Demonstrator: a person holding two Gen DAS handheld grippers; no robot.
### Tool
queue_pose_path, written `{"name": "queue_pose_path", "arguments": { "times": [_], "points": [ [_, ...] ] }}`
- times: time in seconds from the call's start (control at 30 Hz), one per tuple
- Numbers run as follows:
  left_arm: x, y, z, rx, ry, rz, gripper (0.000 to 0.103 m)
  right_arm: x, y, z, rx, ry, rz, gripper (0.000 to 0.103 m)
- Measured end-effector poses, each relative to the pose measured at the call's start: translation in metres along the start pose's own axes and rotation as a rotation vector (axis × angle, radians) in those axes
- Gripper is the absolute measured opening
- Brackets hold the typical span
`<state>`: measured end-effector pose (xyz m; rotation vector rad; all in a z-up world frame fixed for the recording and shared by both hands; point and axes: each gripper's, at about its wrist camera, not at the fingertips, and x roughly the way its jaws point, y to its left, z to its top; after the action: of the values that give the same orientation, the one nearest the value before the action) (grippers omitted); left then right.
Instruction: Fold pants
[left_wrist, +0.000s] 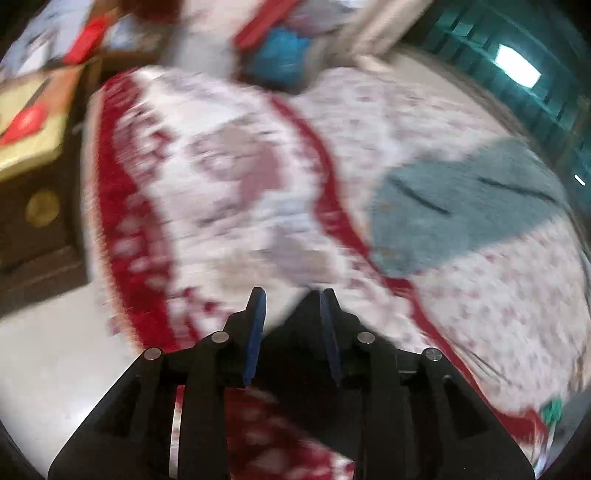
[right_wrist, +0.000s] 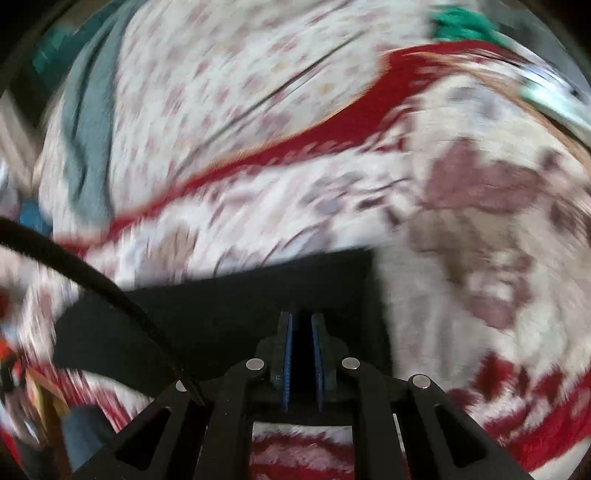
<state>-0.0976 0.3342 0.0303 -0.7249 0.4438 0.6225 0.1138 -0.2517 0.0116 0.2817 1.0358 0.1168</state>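
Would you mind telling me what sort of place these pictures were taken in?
Most likely a bedroom at home. A bed covered by a red-and-white patterned bedspread fills both views, dark wooden furniture stands beside it, and a grey-blue garment lies on the cover. Blur hides finer detail.

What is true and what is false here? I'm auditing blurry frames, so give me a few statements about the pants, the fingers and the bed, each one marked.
1. The pants are black. True.
2. The fingers of the right gripper are spread wide. False: they stand nearly together, with the pants' cloth between them.
3. A grey-blue cloth lies on the bedspread. True.
4. The bedspread is plain blue. False: it is white with a faded pattern and red bands.
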Motion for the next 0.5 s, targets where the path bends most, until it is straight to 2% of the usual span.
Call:
{"name": "queue_pose_path", "arguments": {
  "times": [0.03, 0.07, 0.1, 0.13, 0.17, 0.23, 0.27, 0.3, 0.33, 0.37, 0.4, 0.43, 0.5],
  "points": [
    [0.003, -0.014, -0.004, 0.048, 0.012, -0.036, 0.038, -0.011, -0.012, 0.001, 0.057, -0.051, -0.001, 0.009],
    [0.014, -0.030, -0.010, 0.115, 0.054, -0.093, 0.040, -0.018, -0.020, 0.003, 0.082, -0.082, 0.012, 0.009],
    [0.024, -0.039, -0.015, 0.148, 0.094, -0.116, 0.040, -0.024, -0.024, 0.007, 0.081, -0.104, 0.019, 0.009],
    [0.043, -0.046, -0.021, 0.187, 0.175, -0.126, 0.040, -0.027, -0.024, 0.011, 0.054, -0.105, 0.020, 0.009],
    [0.064, -0.046, -0.031, 0.204, 0.274, -0.100, 0.040, -0.027, -0.019, 0.015, -0.001, -0.076, 0.036, 0.009],
    [0.094, -0.032, -0.050, 0.190, 0.406, -0.016, 0.040, -0.017, -0.006, 0.015, -0.102, 0.031, 0.130, 0.011],
    [0.096, -0.020, -0.058, 0.165, 0.401, -0.050, 0.041, -0.004, 0.003, 0.008, -0.174, 0.143, 0.213, 0.013],
    [0.091, -0.020, -0.059, 0.170, 0.359, -0.077, 0.042, 0.007, 0.009, 0.001, -0.246, 0.212, 0.233, 0.014],
    [0.088, -0.022, -0.062, 0.199, 0.351, -0.083, 0.042, 0.016, 0.012, -0.006, -0.320, 0.232, 0.183, 0.014],
    [0.086, -0.022, -0.064, 0.222, 0.342, -0.083, 0.042, 0.031, 0.012, -0.013, -0.405, 0.233, 0.092, 0.011],
    [0.085, -0.023, -0.064, 0.234, 0.341, -0.079, 0.042, 0.033, 0.008, -0.012, -0.409, 0.183, 0.131, 0.011],
    [0.085, -0.023, -0.063, 0.235, 0.347, -0.076, 0.042, 0.037, 0.000, -0.004, -0.368, 0.153, 0.156, 0.004],
    [0.086, -0.023, -0.059, 0.223, 0.368, -0.067, 0.042, 0.043, -0.010, 0.008, -0.286, 0.152, 0.152, 0.000]
  ]
}}
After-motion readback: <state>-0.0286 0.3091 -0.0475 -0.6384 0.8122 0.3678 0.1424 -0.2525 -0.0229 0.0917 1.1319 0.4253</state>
